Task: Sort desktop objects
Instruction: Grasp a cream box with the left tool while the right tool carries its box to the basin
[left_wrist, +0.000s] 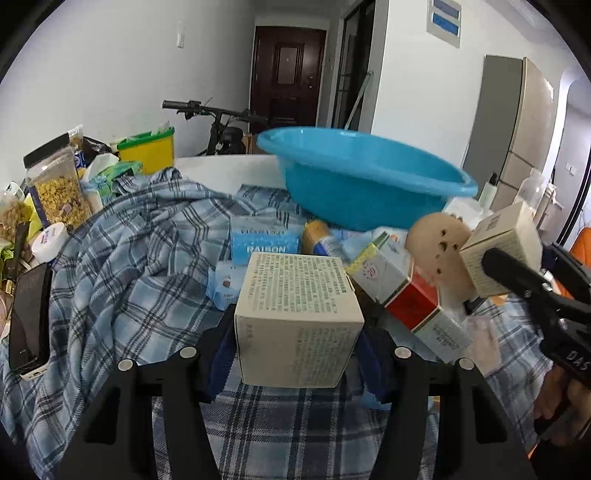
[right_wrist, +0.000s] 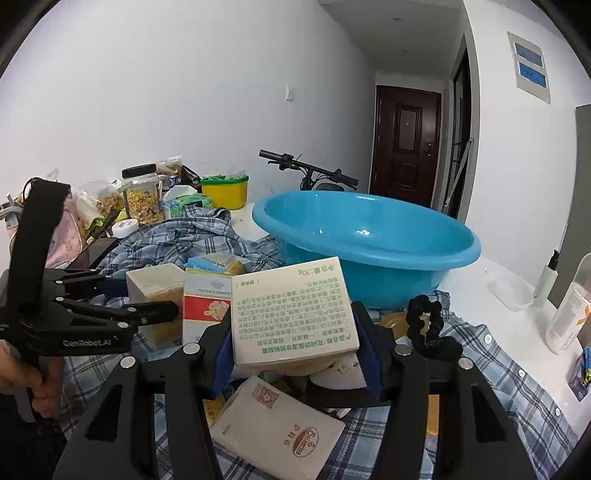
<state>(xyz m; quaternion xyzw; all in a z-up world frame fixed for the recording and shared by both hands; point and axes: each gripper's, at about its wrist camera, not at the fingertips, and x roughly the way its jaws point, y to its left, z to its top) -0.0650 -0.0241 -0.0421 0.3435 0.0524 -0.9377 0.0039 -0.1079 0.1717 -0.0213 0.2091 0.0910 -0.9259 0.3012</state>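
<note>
left gripper (left_wrist: 299, 328): a cube box (left_wrist: 297, 317) was pinched | right gripper (right_wrist: 295, 343): a flat box (right_wrist: 291, 310) was clamped | basin (right_wrist: 369, 236): seen behind both

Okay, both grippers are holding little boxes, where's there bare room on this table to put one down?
The blue basin looks empty inside. Bare white tabletop lies right of the basin, before the clear tray and white bottle. A smaller white strip sits between the yellow tub and the basin. Crowded: the plaid shirt, covered in packets.

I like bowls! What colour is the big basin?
Bright blue basin, seen best in the right wrist view.
</note>
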